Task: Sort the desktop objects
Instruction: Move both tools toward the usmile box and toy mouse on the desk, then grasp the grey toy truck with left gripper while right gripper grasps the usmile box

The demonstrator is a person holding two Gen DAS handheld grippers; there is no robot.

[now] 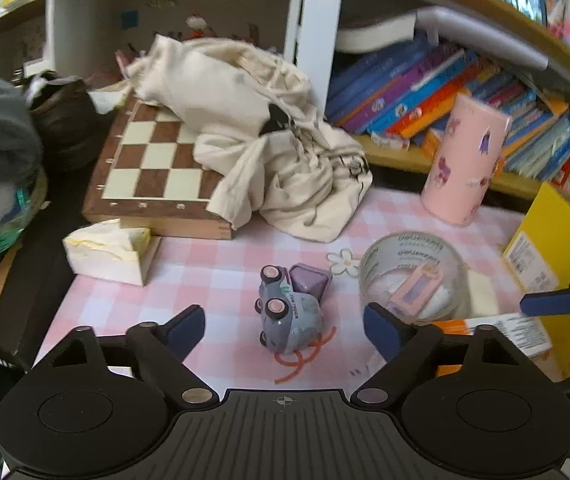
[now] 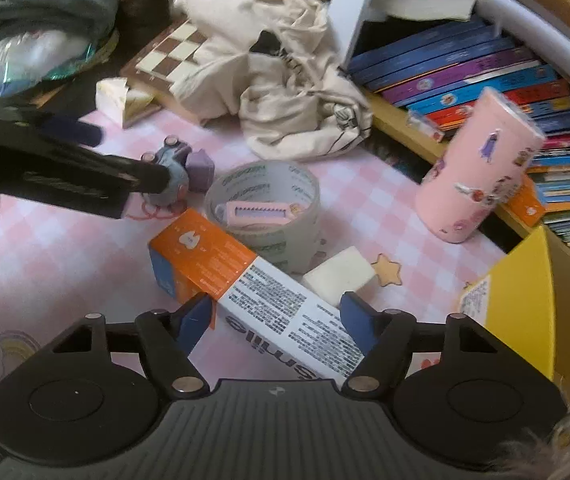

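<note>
Left gripper (image 1: 285,330): jaws spread wide, nothing held. The toy car (image 1: 290,320) lies on its side between the two fingers, slightly ahead of the tips, touching neither pad. A purple block (image 1: 310,283) sits against the car's far side. A red string (image 1: 305,354) loops on the pink checked cloth (image 1: 213,272) under the car's near end. Ahead and right of the right finger stands the tape roll (image 1: 411,276), a pink comb (image 1: 415,288) lying inside its ring.

Right gripper (image 2: 279,320): jaws wide open, straddling the white end of the box (image 2: 261,292). The left pad looks to be at or on the box's edge; the right pad stands just clear. No grip. The box runs diagonally away to the left, its orange end beyond the left finger. Just ahead of the right finger lies a white sponge (image 2: 341,274), touching or almost touching the box. The tape roll is straight ahead past the box, close to it. The pink cup (image 2: 479,168) stands further ahead to the right, tilted in this view, near the books (image 2: 465,64).

Right of the right finger: yellow bin (image 2: 525,300). Far ahead of both grippers: cream bag (image 1: 269,140) draped over a chessboard (image 1: 149,160).

In the right wrist view the left gripper enters from the left, its tip at the car.
</note>
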